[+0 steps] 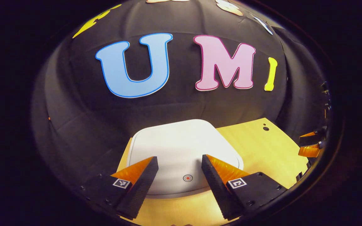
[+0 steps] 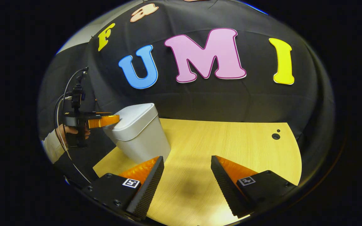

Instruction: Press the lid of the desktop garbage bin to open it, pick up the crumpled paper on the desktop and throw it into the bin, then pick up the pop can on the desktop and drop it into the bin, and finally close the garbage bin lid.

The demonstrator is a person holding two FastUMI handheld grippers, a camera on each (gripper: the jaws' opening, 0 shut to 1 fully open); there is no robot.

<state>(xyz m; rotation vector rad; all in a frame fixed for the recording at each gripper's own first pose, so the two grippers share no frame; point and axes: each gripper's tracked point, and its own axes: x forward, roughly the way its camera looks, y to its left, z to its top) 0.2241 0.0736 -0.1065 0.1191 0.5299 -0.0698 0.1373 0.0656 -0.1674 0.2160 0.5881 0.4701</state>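
The white desktop bin (image 2: 143, 138) stands at the table's left side with its lid (image 1: 181, 147) shut. A small round red mark (image 1: 187, 178) sits near the lid's front edge. My left gripper (image 1: 179, 157) hovers just over the lid, open, its fingers spread either side of the mark. In the right gripper view the left gripper (image 2: 105, 121) reaches the lid's edge from the left, held by a hand (image 2: 66, 131). My right gripper (image 2: 187, 157) is open above bare tabletop to the right of the bin, with nothing between its fingers. The right gripper (image 1: 309, 146) also appears far right in the left gripper view.
The light wooden table (image 2: 231, 141) runs right from the bin, with a small dark hole (image 2: 275, 136) near its far right corner. The black cloth wall closes the back. Cables (image 2: 62, 103) hang from the left gripper.
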